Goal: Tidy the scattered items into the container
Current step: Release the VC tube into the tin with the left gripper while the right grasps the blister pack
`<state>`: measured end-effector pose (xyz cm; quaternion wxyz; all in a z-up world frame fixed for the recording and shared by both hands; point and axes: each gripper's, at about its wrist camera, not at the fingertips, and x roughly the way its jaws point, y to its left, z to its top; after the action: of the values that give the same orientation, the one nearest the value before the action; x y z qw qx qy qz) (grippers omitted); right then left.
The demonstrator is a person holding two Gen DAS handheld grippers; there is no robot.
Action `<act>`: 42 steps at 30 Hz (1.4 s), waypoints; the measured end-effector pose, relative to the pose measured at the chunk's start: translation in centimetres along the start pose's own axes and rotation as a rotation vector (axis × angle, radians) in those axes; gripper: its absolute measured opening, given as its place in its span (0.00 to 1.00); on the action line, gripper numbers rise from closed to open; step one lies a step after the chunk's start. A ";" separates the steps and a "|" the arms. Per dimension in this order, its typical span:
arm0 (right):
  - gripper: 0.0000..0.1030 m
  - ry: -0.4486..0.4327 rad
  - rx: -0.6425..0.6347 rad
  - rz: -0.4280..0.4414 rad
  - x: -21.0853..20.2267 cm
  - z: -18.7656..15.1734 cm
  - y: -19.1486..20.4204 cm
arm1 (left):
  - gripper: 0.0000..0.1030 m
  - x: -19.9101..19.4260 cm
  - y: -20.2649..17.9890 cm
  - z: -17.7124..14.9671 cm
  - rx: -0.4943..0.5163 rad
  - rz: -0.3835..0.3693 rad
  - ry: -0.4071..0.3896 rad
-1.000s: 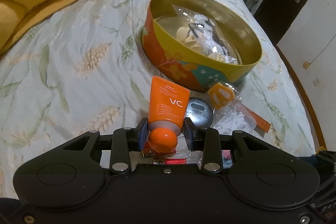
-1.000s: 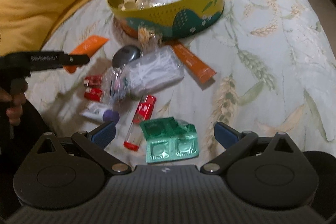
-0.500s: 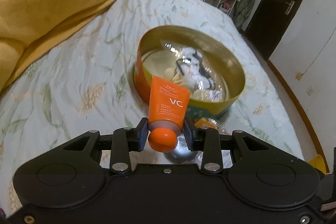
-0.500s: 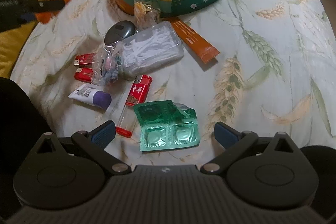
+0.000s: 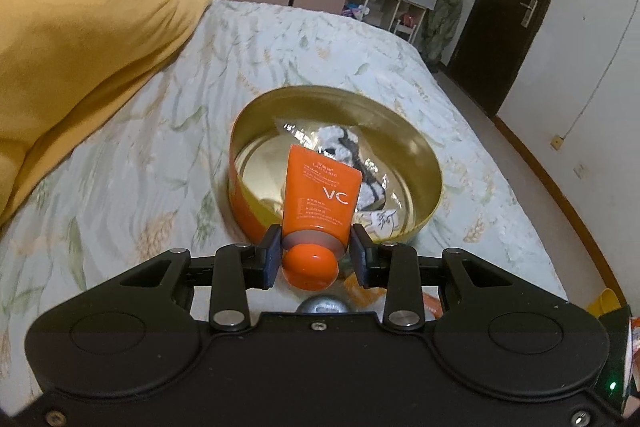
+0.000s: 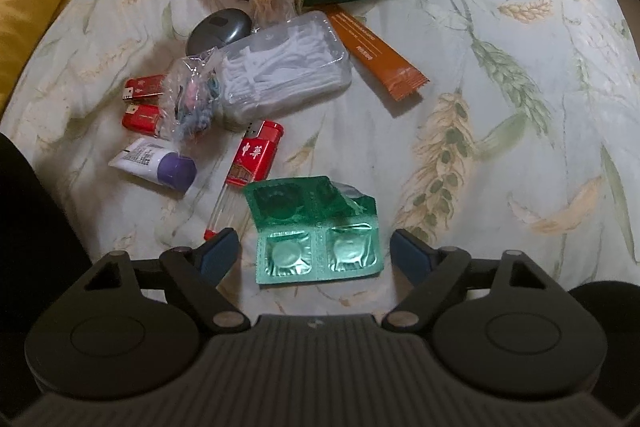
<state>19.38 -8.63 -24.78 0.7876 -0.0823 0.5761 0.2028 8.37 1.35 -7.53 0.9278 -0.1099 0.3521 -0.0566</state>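
Left wrist view shows the left gripper (image 5: 316,257) with jaws clamped on the orange tube (image 5: 320,199) near the part-filled tin (image 5: 256,203), while the right gripper (image 6: 316,253), jaws closing around the untouched green blister pack (image 6: 316,239), faces lighters (image 6: 256,155) left on the bed (image 6: 500,107).

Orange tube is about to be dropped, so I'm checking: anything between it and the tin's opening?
Nothing visible does. The left gripper holds the orange tube by its cap end above the open tin; only loose packets lie inside.

Dim indoor light, fisheye warp, soft blur.
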 end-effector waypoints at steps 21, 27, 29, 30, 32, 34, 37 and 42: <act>0.67 -0.054 0.070 0.024 0.2 0.0 -0.6 | 0.32 2.7 -3.9 5.9 0.118 0.020 -0.004; 0.67 -0.083 0.130 0.093 0.0 0.0 -1.5 | 0.32 5.3 -5.4 7.7 0.148 0.040 0.026; 0.67 -0.093 0.149 0.120 -0.1 0.0 -1.8 | 0.32 6.6 -5.8 8.3 0.144 0.048 0.040; 0.67 -0.099 0.160 0.134 -0.1 0.0 -2.0 | 0.32 7.1 -5.8 8.6 0.138 0.052 0.047; 0.67 -0.104 0.174 0.152 -0.2 0.0 -2.2 | 0.32 8.1 -5.8 9.0 0.138 0.058 0.054; 0.67 -0.107 0.179 0.159 -0.2 0.0 -2.3 | 0.31 9.0 -5.7 9.3 0.141 0.060 0.054; 0.67 -0.113 0.181 0.171 -0.3 0.0 -2.3 | 0.63 9.4 -5.1 9.6 0.092 0.054 0.077; 0.67 -0.123 0.193 0.186 -0.5 0.0 -2.6 | 0.85 8.4 -3.9 9.2 0.093 0.103 0.058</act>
<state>20.35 -11.08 -24.61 0.8033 0.0602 0.5488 0.2231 20.66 -2.49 -5.22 0.9230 -0.0469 0.3810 -0.0283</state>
